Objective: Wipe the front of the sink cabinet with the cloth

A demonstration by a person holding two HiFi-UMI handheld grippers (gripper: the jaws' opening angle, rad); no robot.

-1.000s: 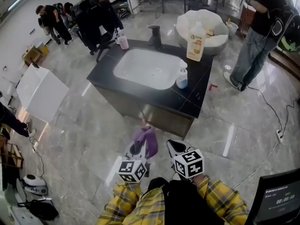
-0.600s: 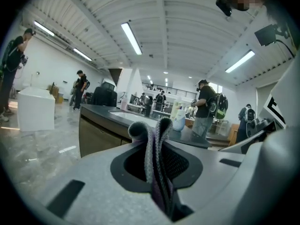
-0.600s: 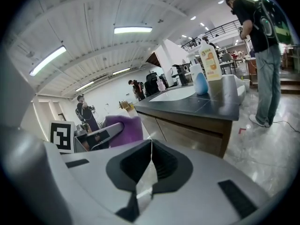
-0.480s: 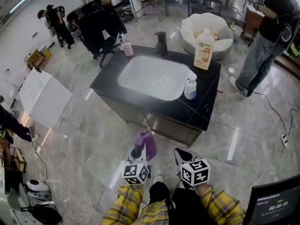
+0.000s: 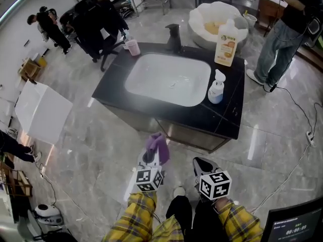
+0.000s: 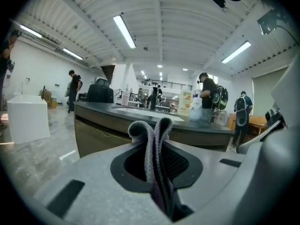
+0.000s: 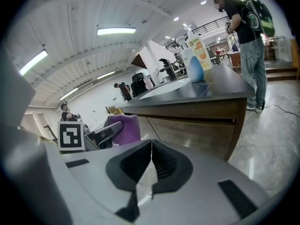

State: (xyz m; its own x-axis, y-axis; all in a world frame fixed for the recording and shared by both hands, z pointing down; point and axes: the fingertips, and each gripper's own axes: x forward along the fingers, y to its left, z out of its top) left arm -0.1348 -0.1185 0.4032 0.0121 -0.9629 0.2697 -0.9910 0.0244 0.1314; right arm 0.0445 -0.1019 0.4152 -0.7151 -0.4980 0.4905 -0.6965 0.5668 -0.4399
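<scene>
Grey marble floor (image 5: 91, 150) surrounds a free-standing sink cabinet (image 5: 189, 134), whose dark top carries a white basin (image 5: 169, 79), a pump bottle (image 5: 216, 87) and an orange bottle (image 5: 226, 37).

Left gripper (image 5: 150, 154): jaws closed on a folded purple cloth (image 5: 157, 146), which stands up between them; the left gripper view shows the fold pinched in the jaw gap.

Right gripper (image 5: 201, 165): jaws pressed together, nothing between them.

Both grippers are held low in front of the cabinet, the cloth near its front panel but apart from it.

Step in hand, as judged: the approach, with the cloth carried toward the cabinet front. No wiping contact is made yet, so the task appears to be at its start.

Next move calls for bringing the left gripper forward until the cloth's free fold presses on the brown front panel, then sweeping across it with a firm grip so the cloth does not slip out. The right gripper has no evident role and is best held out of the sweep.
</scene>
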